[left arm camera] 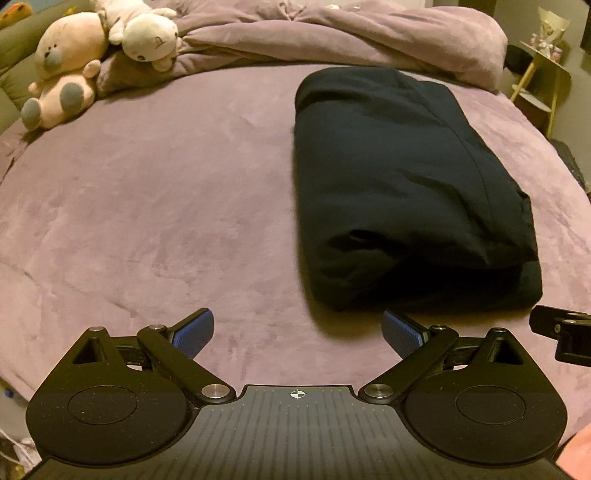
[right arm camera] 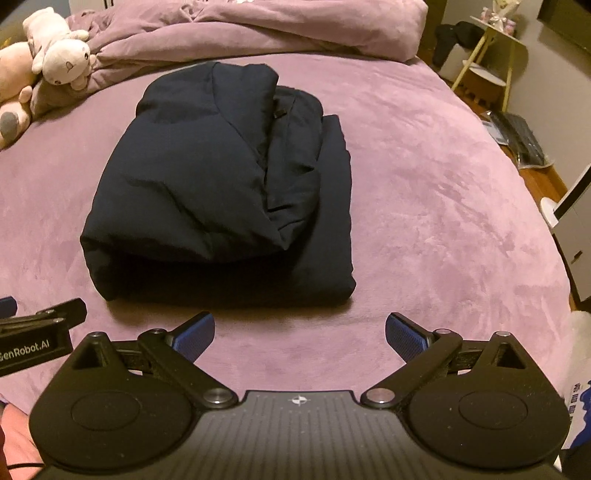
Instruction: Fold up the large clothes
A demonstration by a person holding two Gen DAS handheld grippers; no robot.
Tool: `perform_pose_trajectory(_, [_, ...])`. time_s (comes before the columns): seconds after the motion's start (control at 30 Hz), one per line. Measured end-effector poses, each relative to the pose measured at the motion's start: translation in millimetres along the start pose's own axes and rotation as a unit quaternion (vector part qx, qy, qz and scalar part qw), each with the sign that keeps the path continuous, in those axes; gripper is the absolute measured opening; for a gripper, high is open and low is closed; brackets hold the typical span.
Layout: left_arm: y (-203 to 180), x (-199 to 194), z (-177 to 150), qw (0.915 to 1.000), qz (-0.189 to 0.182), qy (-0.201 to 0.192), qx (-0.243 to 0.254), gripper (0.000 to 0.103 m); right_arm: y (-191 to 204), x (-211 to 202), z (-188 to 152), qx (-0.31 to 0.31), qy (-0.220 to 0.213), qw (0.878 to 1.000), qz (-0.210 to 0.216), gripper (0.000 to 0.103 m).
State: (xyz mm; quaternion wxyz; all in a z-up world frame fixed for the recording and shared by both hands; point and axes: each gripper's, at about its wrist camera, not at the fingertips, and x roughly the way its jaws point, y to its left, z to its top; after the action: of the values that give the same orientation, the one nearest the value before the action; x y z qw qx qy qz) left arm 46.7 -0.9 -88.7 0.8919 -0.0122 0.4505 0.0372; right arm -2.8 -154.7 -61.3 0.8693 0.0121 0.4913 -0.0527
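As the jacket (right arm camera: 221, 184) lay folded | left gripper (left arm camera: 297, 332), right gripper (right arm camera: 299, 334) both spread wide, empty | square its loose right edge (gently).

Mauve bed (right arm camera: 424, 192): folded navy garment (right arm camera: 221, 192), plush toys (left arm camera: 70, 62), duvet (left arm camera: 332, 37).

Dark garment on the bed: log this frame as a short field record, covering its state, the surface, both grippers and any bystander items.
garment: dark navy garment, folded into a compact bundle, layers stacked
surface: purple bed cover
left gripper: open, empty, short of the bundle's near edge
right gripper: open, empty, not touching the fabric
bystanders: plush toys at the far left, crumpled duvet behind
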Motion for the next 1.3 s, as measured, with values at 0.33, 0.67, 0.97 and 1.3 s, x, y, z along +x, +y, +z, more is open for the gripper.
perform_pose_trajectory(0.33, [-1.8,-2.1,0.9,1.0,-0.003,0.001,0.008,0.1,-2.8,-1.0,-2.7,0.016,0.003,1.0,-0.003,0.099])
perform_pose_trajectory(0.67, [-5.3,-3.4,1.1,0.9999,-0.007,0.001,0.009,0.1,-7.2,-3.4,-3.1,0.022,0.004,1.0,-0.004,0.099])
perform_pose_trajectory(0.97, [-9.3,-6.9,1.0,0.9999,-0.005,-0.004,0.014,0.1,-7.3,-5.0,-2.6,0.018,-0.001,1.0,-0.003,0.099])
perform_pose_trajectory(1.3, [-12.0,-8.1,2.4,0.9998,-0.007,-0.005,0.017,0.1,-6.1,-6.4,-1.6,0.021,-0.002,1.0,-0.004,0.099])
